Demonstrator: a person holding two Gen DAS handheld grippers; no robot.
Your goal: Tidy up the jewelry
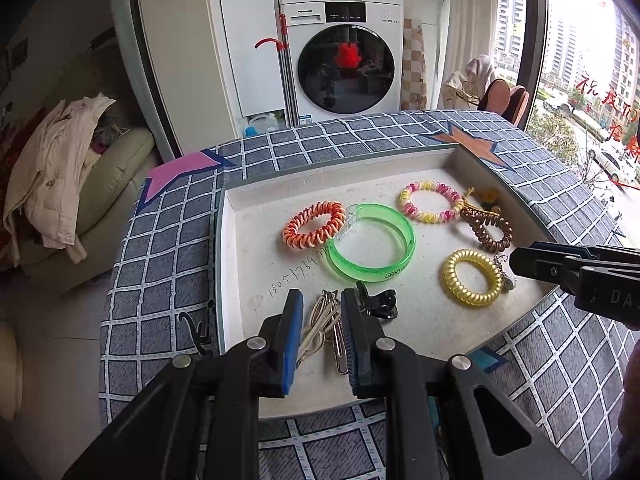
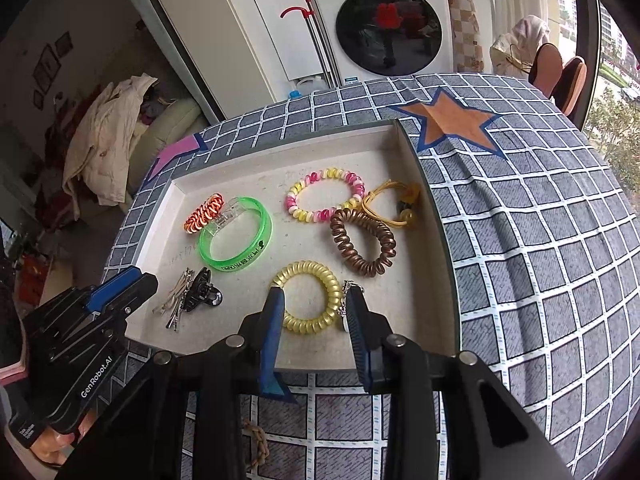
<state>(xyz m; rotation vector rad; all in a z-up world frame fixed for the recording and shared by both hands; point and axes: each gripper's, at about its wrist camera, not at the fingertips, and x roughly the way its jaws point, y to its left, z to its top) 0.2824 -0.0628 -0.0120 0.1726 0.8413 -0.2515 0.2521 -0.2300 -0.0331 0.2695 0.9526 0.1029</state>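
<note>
Just ahead of left tool [image 1: 320,320], hairpins [image 1: 325,326].

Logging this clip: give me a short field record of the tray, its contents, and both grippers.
tray: shallow white tray on checked cloth
coil ties: yellow, brown, pink-yellow, orange-white
bangle: green, beside the orange-white tie
clips: hairpins and black claw clip, near edge
left gripper: open over hairpins
right gripper: open over yellow tie

Hair clips [image 1: 324,326] partly behind left jaws, small charm [image 2: 347,300] beside yellow coil [image 2: 308,298] unclear
</note>
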